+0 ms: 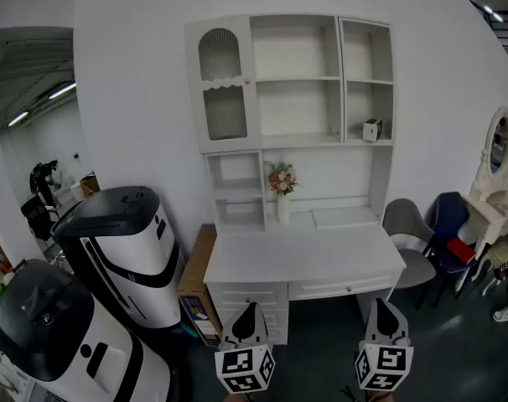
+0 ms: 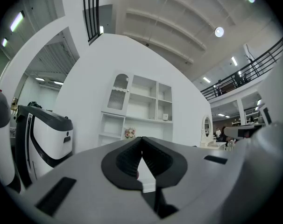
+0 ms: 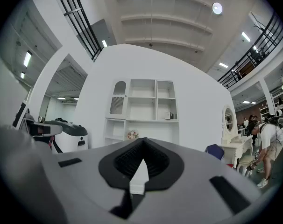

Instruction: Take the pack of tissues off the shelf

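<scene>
Clearly the pack of tissues (image 1: pixel 371 130) sits in the lower right compartment of the shelf (image 1: pixel 338 82), well beyond your right gripper (image 1: pixel 382 303), which is nearer than your left gripper (image 1: pixel 247 307); both are closed and empty.

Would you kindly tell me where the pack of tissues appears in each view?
Head view: pack of tissues in the right compartment of the shelf.
Left gripper view: pack of tissues just right of centre.
Right gripper view: pack of tissues just right of centre.
Shared landmark: the flower vase.
</scene>
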### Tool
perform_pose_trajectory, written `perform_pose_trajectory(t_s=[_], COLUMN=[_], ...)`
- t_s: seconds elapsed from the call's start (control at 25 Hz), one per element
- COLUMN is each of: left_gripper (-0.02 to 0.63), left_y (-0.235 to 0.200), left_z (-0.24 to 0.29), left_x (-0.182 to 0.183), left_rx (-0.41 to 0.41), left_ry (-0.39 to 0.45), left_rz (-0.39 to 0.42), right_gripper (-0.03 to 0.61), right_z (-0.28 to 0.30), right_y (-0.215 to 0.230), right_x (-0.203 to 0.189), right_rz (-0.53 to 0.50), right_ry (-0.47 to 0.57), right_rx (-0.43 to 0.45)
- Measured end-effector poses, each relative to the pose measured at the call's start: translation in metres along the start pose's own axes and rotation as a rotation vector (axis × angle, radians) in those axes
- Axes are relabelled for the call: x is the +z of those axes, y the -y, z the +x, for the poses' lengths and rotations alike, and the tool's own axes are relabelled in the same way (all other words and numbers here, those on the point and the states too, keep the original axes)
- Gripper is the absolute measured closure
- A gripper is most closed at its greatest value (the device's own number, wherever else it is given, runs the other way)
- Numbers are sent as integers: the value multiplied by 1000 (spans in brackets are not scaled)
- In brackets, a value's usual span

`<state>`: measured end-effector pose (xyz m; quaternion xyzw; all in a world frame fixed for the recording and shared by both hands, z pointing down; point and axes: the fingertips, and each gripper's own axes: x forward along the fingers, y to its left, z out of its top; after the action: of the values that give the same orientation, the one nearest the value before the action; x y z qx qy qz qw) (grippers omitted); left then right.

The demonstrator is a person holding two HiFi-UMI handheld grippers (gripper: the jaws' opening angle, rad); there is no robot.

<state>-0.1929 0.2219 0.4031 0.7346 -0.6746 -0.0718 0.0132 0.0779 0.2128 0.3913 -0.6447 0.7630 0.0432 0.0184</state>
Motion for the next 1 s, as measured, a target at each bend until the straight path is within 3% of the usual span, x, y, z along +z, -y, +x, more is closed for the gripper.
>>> perform_pose_trajectory(t_s=[0.52,0.72,0.76,0.84,1.0], left_gripper=[595,592,586,493,450], left_y=[-1,2,3,6,9], left_z=[-16,-20,-21,-22,-23], left_x=[-4,-9,-10,-10,-9], left_rx=[5,-1,-9,-33,-63], left_ry=[-18,-61,-66,-73,-74], left_rz=[7,7,6,2,-6], right_gripper=[572,572,572,572,572], right_z=[-18,-25,-26,-28,-31], right_y=[-1,1,1,1,1], right_x=[-7,-8,-9,-9,-11], right_rz=[49,54,55,58,62], right_ry=[-8,-14,-15,-17,-21], right_rx=[-19,-24,-25,-27,-29])
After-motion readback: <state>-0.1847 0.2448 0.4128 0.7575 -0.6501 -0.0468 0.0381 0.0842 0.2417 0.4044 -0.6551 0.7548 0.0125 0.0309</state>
